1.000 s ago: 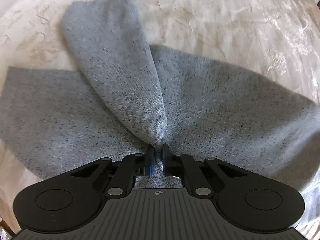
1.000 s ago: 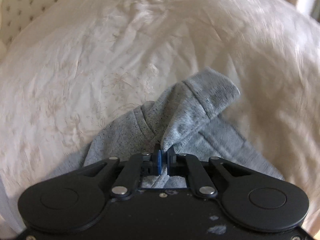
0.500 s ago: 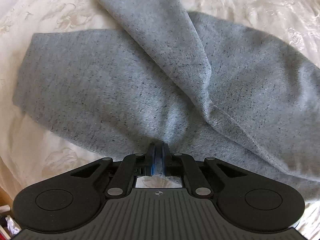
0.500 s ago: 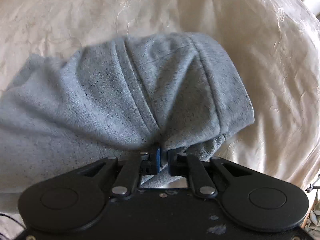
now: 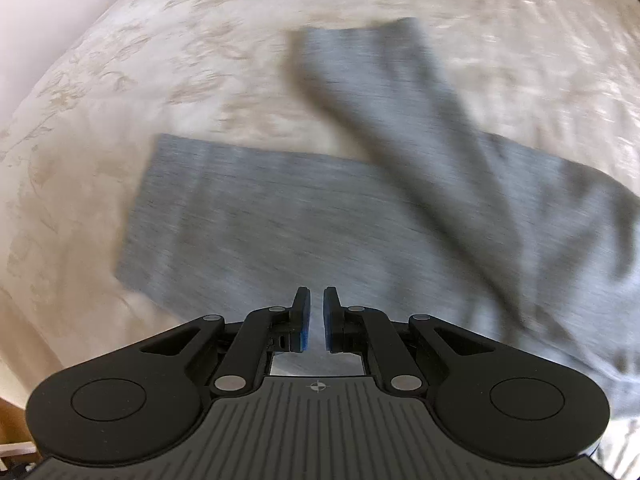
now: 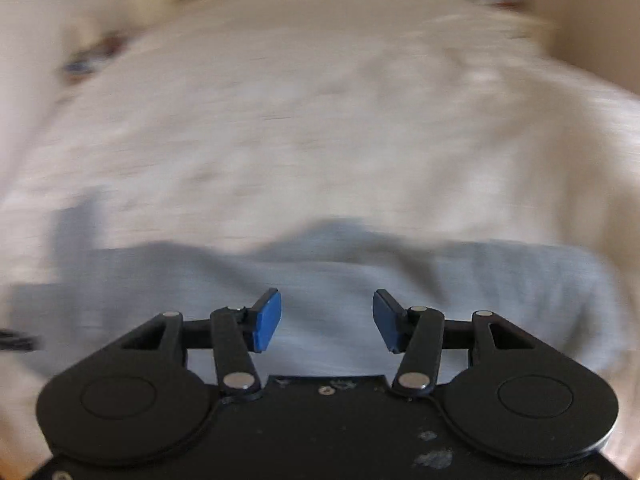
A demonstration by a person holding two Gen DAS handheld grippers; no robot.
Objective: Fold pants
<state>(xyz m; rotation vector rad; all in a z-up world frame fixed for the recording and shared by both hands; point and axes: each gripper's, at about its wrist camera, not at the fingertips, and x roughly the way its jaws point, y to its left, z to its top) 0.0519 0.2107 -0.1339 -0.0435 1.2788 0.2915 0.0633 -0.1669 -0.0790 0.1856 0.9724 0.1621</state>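
A cream bedspread (image 5: pixel 168 80) with a faint embossed leaf pattern fills both views; it is slightly crumpled and shiny, and much of it is smeared by motion blur. In the right wrist view the same cover (image 6: pixel 320 120) runs back to a pale wall.

On it lie the grey pants (image 5: pixel 320 216), a soft flecked knit. In the left wrist view one leg lies flat with its long axis running across the picture, its squared cuff end pointing left. The other leg crosses over it on a diagonal — from lower right up toward the top centre, where its cuff rests on the cover. A dark shadow edges that upper leg along its left side. To the right the cloth bunches into loose folds.

In the right wrist view the pants (image 6: pixel 320 280) show as a wide, pale grey band lying across the frame, just ahead of the tool; blur hides the detail of its edges.

The left gripper (image 5: pixel 316 320) hovers low over the flat leg, pointing forward and down, its blue-padded jaws a narrow gap apart with no cloth between them. The right gripper (image 6: pixel 327 320) hangs above the grey band — its jaws spread wide, holding nothing.
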